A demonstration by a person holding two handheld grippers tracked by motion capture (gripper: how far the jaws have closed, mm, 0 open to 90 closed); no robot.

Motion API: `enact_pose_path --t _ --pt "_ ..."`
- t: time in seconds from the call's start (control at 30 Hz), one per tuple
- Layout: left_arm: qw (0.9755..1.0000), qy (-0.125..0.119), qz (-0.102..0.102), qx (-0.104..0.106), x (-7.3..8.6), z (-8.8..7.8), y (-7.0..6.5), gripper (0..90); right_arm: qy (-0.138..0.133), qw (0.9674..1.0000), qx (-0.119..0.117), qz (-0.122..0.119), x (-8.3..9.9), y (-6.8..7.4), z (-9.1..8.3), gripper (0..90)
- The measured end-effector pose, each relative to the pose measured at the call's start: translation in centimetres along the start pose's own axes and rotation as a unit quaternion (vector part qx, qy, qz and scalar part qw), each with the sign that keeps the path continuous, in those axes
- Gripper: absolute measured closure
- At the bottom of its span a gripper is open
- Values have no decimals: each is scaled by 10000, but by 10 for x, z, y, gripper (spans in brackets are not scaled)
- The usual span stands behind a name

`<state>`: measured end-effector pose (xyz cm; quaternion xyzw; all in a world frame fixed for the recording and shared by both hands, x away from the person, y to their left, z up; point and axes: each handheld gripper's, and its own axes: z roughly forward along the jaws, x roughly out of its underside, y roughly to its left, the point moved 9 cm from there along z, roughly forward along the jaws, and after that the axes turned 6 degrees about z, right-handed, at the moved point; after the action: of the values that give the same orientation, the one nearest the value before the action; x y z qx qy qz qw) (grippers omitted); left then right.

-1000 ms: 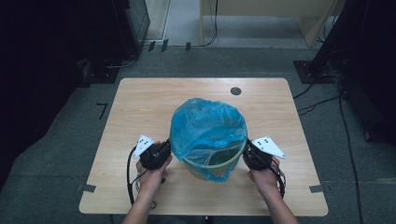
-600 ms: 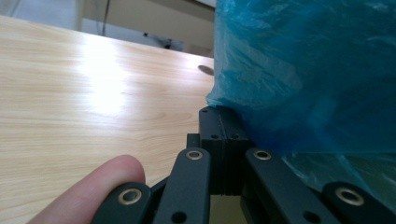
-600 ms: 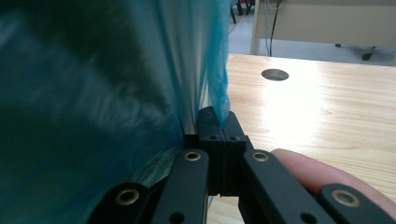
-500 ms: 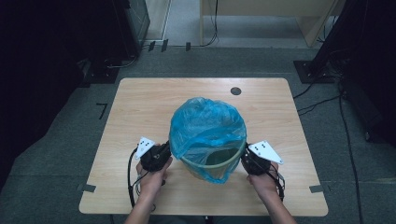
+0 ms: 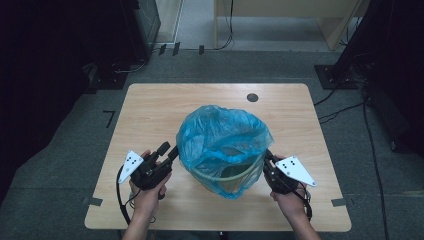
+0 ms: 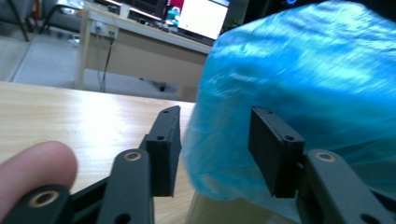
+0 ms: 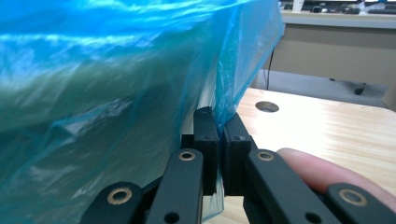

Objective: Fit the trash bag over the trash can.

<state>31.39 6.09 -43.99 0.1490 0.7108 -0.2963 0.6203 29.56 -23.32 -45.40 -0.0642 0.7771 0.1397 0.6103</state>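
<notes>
Blue bag (image 5: 223, 142) lines a bin (image 5: 227, 176); right tool (image 7: 219, 140) pinches its film, left tool (image 6: 212, 149) has just opened, released.

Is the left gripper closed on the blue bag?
No, the left gripper has open jaws, just opened, with the blue bag bulging between them unpinched.

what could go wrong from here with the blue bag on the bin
1. The left gripper has just been opening, its pads clear of the blue bag, so that side may slip off the bin's rim.
2. The right gripper is pinched on thin film; pulling could tear it.
3. A one-sided pull might tip the bin toward the table edge.
</notes>
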Motion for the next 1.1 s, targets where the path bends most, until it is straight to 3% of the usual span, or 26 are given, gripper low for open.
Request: enact_pose_path --t 0.07,0.13,0.27,0.33,0.4,0.47,0.53,0.63,0.7,0.8,0.87,0.97,1.1 --pt "9998 -150 18 105 -6 -8 -3 520 -31 10000 17 12 -2 -1 -1 880" --pt "9984 -442 167 321 -17 -19 -15 514 -58 10000 52 31 -4 -2 -2 879" --pt "9922 -802 568 765 -36 -29 -44 509 -87 9999 67 66 -6 -3 -2 872" --pt "9897 -856 729 892 -42 -30 -57 467 -82 9999 47 114 -7 -2 -1 870" --pt "9874 -746 894 1070 -43 -27 -67 388 -95 9999 51 102 -8 -1 -1 870" --pt "9857 -568 1245 986 -39 -21 -75 376 -110 9999 44 89 -9 2 -1 874" --pt "9850 -456 1428 853 -35 -17 -77 396 -128 9999 41 49 -11 4 -2 879" --pt "9868 -408 1357 790 -34 -11 -73 607 -137 9999 27 57 -12 5 -2 880" --pt "9870 -312 1441 634 -36 -7 -69 766 -151 9999 21 50 -13 4 -2 879" --pt "9889 -276 1395 425 -42 1 -60 894 -152 9999 48 11 -13 3 -1 881" --pt "9908 -334 1274 323 -48 8 -54 900 -142 9998 102 -9 -13 2 0 897" --pt "9914 -404 1209 284 -55 18 -49 900 -115 9998 153 -34 -13 1 2 898" --pt "9918 -457 1189 55 -60 36 -36 900 -56 9998 175 -95 -9 0 8 898"
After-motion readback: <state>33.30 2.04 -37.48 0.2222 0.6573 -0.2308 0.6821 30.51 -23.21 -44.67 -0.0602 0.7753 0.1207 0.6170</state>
